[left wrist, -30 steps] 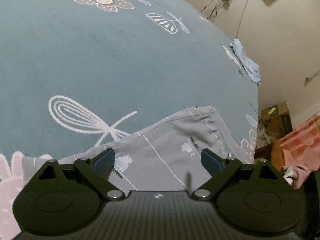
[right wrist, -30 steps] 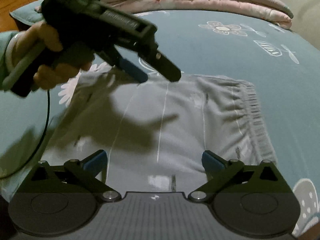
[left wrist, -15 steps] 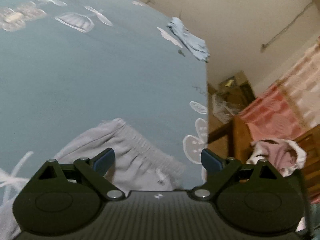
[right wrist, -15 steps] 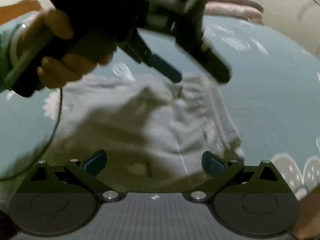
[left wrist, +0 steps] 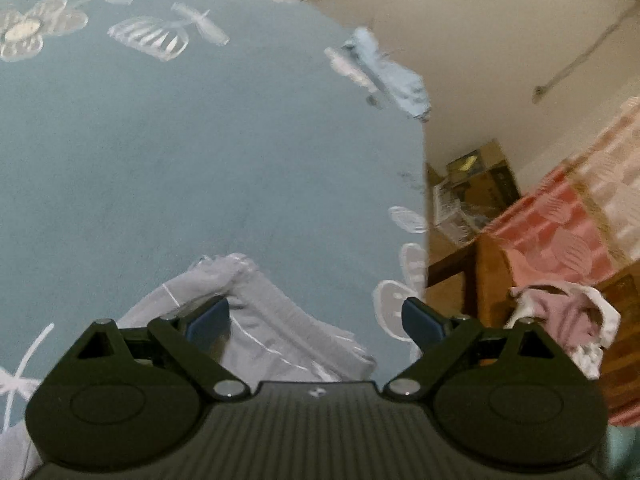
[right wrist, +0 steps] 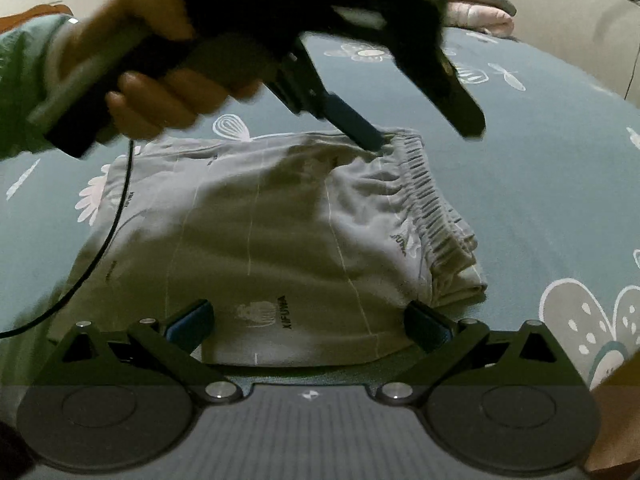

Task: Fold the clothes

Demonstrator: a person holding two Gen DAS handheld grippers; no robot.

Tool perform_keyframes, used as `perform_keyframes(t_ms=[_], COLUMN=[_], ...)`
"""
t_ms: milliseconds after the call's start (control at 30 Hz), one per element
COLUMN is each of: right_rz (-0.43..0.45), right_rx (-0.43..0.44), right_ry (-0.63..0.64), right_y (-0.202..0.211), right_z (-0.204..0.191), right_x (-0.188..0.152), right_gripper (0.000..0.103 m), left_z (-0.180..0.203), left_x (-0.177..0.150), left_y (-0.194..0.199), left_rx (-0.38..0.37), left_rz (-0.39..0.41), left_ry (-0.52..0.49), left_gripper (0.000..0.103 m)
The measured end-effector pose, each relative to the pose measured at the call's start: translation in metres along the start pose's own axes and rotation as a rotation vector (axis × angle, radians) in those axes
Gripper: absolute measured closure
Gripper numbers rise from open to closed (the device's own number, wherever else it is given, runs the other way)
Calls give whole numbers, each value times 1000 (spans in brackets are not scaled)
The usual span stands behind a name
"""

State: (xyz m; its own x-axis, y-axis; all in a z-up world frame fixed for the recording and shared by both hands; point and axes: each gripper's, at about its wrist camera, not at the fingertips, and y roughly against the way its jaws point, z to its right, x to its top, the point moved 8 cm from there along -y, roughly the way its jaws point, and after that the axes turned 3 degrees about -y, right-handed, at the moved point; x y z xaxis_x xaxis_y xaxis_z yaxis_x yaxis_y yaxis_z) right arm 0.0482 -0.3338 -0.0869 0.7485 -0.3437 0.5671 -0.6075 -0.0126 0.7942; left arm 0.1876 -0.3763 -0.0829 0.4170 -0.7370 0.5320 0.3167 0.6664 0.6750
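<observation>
While the left gripper (right wrist: 420, 128), jaws wide, is touching the far waistband, grey shorts (right wrist: 280, 232) are lying just beyond the wide-open right gripper (right wrist: 308, 320).

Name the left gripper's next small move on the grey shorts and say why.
Probably close the left gripper on the far waistband corner of the grey printed shorts: its jaws are open, one blue pad already touches that corner. The right gripper waits open at the near edge.

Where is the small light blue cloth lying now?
In the left wrist view, the light blue cloth lies at the far right edge of the bed, beyond the grey shorts, next to the wall.
</observation>
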Motion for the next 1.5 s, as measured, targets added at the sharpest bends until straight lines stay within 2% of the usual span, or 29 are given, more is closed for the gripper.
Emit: perform_keyframes(t_ms=[100, 200, 333, 567, 733, 833, 967, 1033, 1100, 1233, 1333, 1500], right_rz=[-7, 42, 66, 54, 61, 58, 54, 63, 65, 79, 96, 135], right_rx=[0, 39, 17, 6, -5, -3, -4, -17, -25, -38, -43, -8], right_ry=[-39, -94, -76, -101, -93, -108, -98, -82, -79, -94, -92, -46], right_y=[2, 14, 24, 29, 20, 18, 18, 20, 23, 27, 27, 23], right_z=[4, 5, 6, 15, 10, 12, 11, 11, 13, 19, 22, 15], right_x=[5, 14, 18, 14, 18, 17, 19, 20, 20, 23, 33, 55], right_gripper=[0, 0, 0, 0, 0, 0, 0, 0, 0, 0, 0, 0], left_z=[10, 8, -13, -18, 6, 15, 5, -1, 2, 16, 5, -30], left_x=[0, 3, 7, 12, 4, -3, -12, -13, -12, -15, -25, -69], left_y=[2, -16, -38, -31, -5, -7, -32, -37, -30, 15, 56, 114], left_rx=[1, 27, 65, 68, 5, -16, 57, 64, 49, 44, 106, 368], left_rz=[2, -27, -39, -11, 8, -14, -46, -34, -29, 37, 82, 61], left_ry=[-56, -95, -49, -7, -47, -57, -88, -61, -38, -91, -43, 63], left_gripper=[10, 10, 11, 11, 10, 10, 10, 10, 11, 10, 9, 9])
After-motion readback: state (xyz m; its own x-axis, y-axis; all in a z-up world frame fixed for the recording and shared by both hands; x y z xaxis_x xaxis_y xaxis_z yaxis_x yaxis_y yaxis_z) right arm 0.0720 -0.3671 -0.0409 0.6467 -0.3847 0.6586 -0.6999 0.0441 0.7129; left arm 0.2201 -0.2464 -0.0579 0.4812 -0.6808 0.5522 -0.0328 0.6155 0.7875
